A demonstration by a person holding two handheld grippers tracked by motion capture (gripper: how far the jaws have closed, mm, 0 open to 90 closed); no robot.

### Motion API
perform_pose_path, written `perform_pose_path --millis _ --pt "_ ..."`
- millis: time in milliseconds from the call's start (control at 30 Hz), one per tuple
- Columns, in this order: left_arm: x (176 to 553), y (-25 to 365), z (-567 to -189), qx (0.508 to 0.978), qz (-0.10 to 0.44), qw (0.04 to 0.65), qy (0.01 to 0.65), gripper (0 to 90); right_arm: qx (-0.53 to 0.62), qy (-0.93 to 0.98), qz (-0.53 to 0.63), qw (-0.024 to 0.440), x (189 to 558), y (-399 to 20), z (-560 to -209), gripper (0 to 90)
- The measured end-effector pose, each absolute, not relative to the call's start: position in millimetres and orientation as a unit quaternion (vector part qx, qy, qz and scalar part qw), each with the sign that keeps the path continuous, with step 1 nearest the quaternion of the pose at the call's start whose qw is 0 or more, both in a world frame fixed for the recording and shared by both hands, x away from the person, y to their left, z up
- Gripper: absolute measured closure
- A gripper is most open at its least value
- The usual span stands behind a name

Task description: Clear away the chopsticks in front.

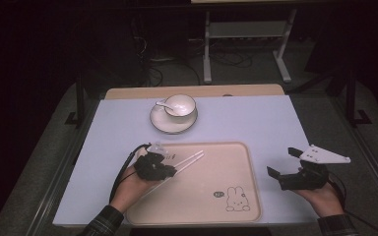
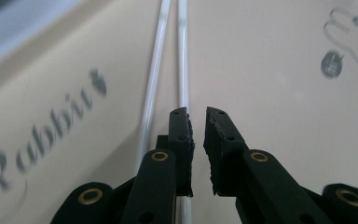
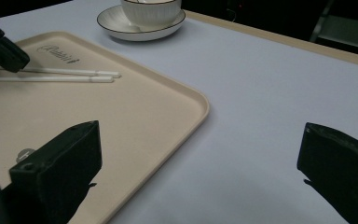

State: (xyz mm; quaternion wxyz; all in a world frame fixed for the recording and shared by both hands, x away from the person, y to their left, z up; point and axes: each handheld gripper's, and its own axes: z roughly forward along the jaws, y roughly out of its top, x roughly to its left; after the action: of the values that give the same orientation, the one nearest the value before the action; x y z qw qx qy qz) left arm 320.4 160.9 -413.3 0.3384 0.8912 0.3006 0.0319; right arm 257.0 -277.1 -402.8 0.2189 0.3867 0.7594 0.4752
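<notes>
- Chopsticks (image 1: 187, 161): a white pair lying side by side on the tray (image 1: 226, 162), in its far-left part. Long axis runs diagonally, from near-left up to far-right; the free ends point far-right.
- Tray: beige, sits at the near centre of the table (image 1: 256, 118), with a rabbit drawing (image 1: 236, 199) in its near-right corner.
- Left gripper (image 1: 170, 169): low over the tray's left side, directly above the chopsticks.
- Left gripper view: jaws stand almost closed, a thin slit between them, nothing seen gripped; one stick passes beneath the left jaw, contact cannot be told. It also shows the word "Rabbit" (image 2: 42, 135) printed on the tray, unreadable from above.
- Right gripper (image 1: 284, 162): held over the table just right of the tray, jaws spread wide, empty.
- Right gripper view: shows the sticks' tips level and close together.
- Cup (image 1: 179, 104): on a saucer (image 1: 173, 123), far centre, spoon (image 1: 163, 104) inside.
</notes>
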Motion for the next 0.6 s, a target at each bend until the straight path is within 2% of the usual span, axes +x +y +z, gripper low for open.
perform_pose_path --millis 133,400,600 --pt "334.7 139.0 -413.6 0.899 0.029 0.34 0.274 89.6 0.385 0.761 0.473 0.22 257.0 -276.2 -402.9 0.0" --pt "364.1 87.9 -423.1 0.911 0.019 0.331 0.247 89.7 0.387 0.761 0.473 0.218 257.3 -278.1 -403.9 0.0" --pt "374.8 74.9 -435.3 0.913 0.023 0.321 0.25 89.7 0.389 0.758 0.476 0.219 256.7 -281.7 -404.3 0.0"
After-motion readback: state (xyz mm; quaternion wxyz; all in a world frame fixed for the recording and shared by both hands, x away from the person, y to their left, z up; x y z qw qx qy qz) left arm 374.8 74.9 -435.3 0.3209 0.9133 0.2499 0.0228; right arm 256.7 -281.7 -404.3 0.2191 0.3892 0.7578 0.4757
